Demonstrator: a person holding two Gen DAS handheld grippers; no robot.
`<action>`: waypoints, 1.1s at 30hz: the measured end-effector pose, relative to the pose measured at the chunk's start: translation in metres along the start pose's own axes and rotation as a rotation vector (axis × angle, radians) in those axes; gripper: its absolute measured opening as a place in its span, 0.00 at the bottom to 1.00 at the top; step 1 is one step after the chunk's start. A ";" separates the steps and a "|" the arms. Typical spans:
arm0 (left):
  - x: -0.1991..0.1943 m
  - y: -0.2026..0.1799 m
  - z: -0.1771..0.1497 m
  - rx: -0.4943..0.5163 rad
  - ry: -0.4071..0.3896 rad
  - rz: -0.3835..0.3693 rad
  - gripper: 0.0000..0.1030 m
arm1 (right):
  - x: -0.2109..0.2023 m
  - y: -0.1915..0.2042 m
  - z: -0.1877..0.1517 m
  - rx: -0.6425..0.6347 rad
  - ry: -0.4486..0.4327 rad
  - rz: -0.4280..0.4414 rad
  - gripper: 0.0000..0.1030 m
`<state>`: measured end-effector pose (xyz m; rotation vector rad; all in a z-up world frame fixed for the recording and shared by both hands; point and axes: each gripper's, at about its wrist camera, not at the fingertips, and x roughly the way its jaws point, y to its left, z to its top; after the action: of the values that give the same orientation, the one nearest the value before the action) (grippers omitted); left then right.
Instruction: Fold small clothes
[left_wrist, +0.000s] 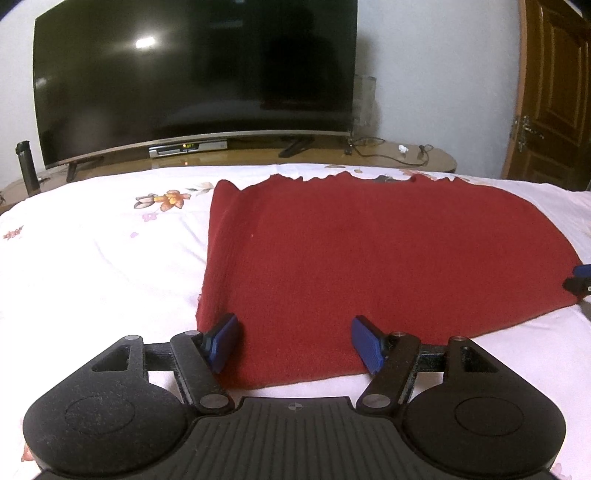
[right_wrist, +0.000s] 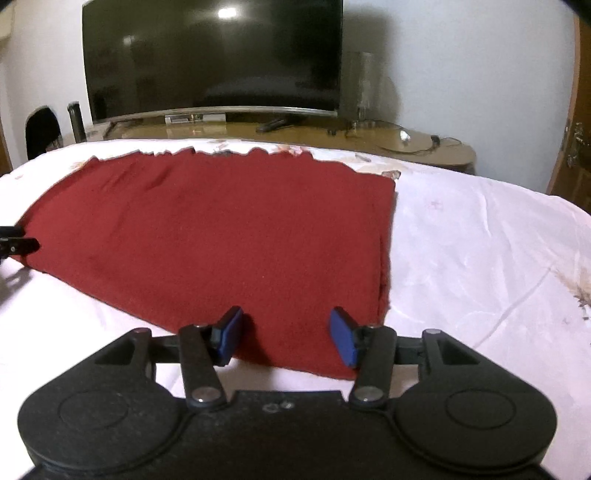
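Left wrist view: your left gripper has its fingers spread over the red cloth's near edge; the right gripper likewise (corner beside its right finger). Close too shallow and you'll likely pinch only the top layer, or sheet.

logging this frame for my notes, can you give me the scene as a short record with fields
garment: red knit cloth, lying flat
surface: white floral bedsheet
left gripper: jaws open, at the near edge by the cloth's left corner
right gripper: jaws open, at the near edge by the right corner
held: nothing gripped
background: dark television on a wooden stand
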<state>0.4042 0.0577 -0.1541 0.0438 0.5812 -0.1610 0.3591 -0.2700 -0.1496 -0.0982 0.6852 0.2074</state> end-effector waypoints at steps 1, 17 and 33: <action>0.000 0.001 -0.001 0.000 -0.001 -0.001 0.66 | 0.000 0.000 0.000 0.000 -0.002 0.000 0.51; -0.038 0.056 -0.035 -0.664 0.051 -0.181 0.66 | -0.052 -0.016 0.002 0.199 -0.091 0.053 0.51; 0.016 0.057 -0.029 -0.894 -0.109 -0.186 0.56 | -0.007 0.037 0.040 0.199 -0.081 0.153 0.51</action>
<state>0.4112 0.1146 -0.1877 -0.8819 0.5069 -0.0715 0.3700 -0.2286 -0.1154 0.1527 0.6298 0.2871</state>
